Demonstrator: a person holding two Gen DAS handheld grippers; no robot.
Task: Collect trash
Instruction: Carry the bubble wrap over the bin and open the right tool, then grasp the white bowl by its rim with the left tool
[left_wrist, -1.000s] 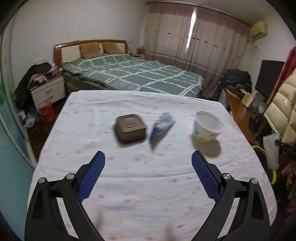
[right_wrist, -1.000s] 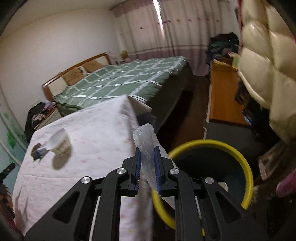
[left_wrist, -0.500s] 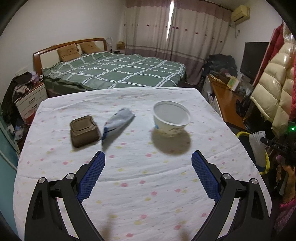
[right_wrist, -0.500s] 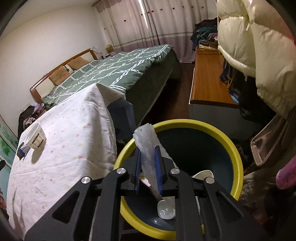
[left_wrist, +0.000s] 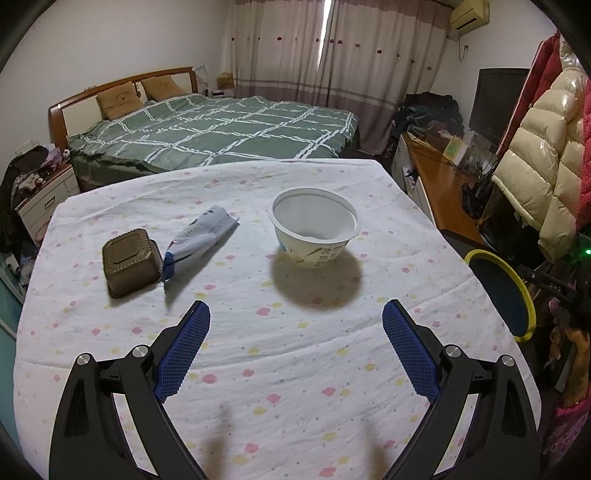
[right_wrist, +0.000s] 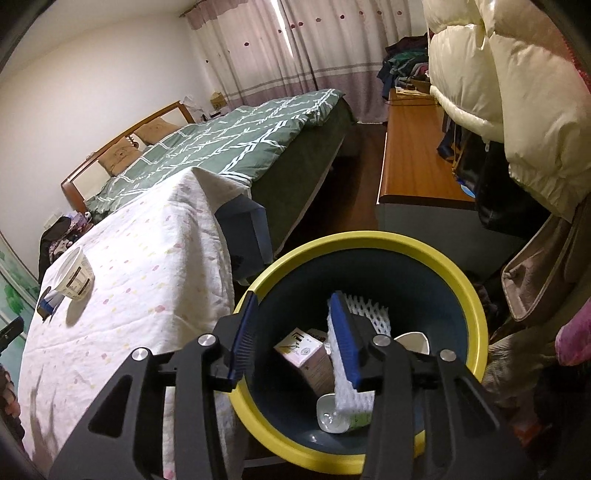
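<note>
Trash still lies on the table (left_wrist: 295, 369) we face in the left wrist view, on a white cloth dotted with small flowers. At ten o'clock from our left gripper (left_wrist: 295, 347) sits a brown plastic tray (left_wrist: 131, 262), upside down. Just beside it, at eleven o'clock, lies a crumpled blue-and-white wrapper (left_wrist: 201, 238), its lower end touching the tray's corner. At one o'clock stands a white paper bowl (left_wrist: 316, 227), upright and apart from the other two. The left gripper's jaws stand wide apart with nothing between them, hovering over bare cloth. At three o'clock, off the table's edge, shows the yellow-rimmed bin (left_wrist: 496, 295).

In the right wrist view, the table's cloth hangs at nine o'clock, the paper bowl far off at its left end. Our right gripper (right_wrist: 295, 332) hangs over the bin's mouth; its jaws have just been opening. A white foam net sleeve (right_wrist: 351, 369) lies against the right pad, clear of the left one, its lower end down among the trash. Below it rest a small printed carton (right_wrist: 306, 350) and a white plastic spoon (right_wrist: 328, 417).
</note>
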